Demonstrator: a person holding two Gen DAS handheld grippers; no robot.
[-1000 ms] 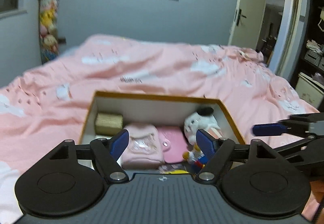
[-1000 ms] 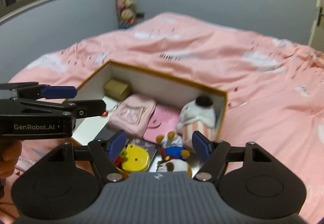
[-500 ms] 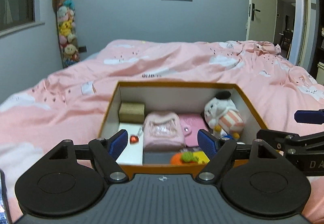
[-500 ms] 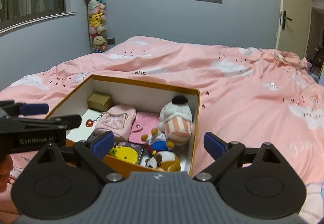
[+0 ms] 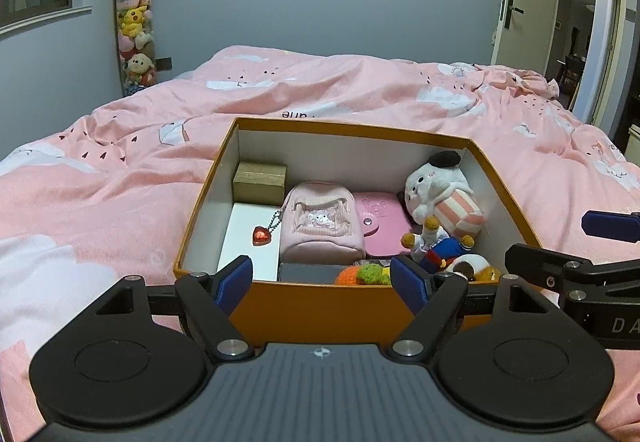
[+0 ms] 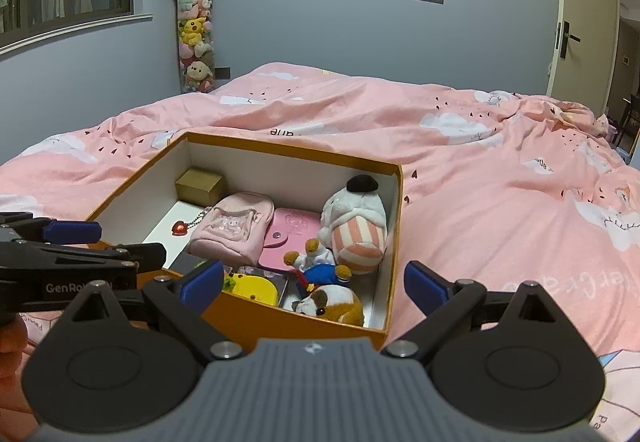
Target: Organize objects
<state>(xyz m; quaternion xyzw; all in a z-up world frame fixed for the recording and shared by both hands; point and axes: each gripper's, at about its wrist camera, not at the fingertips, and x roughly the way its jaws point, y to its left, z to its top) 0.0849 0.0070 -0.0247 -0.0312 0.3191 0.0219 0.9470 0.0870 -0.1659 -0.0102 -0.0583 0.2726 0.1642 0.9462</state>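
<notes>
Orange box [image 6: 316,312] sits on bed [image 6: 480,202], pink quilt with clouds. Inside: pink pouch [image 6: 236,228], pink wallet [image 6: 290,238], white plush [image 6: 354,220], small brown box [image 6: 199,184].

Left gripper [image 5: 322,280] spread wide, empty; side reads "GenRob".

Right gripper [image 6: 314,282] released, fully wide, nothing between; side shows "DA".
</notes>
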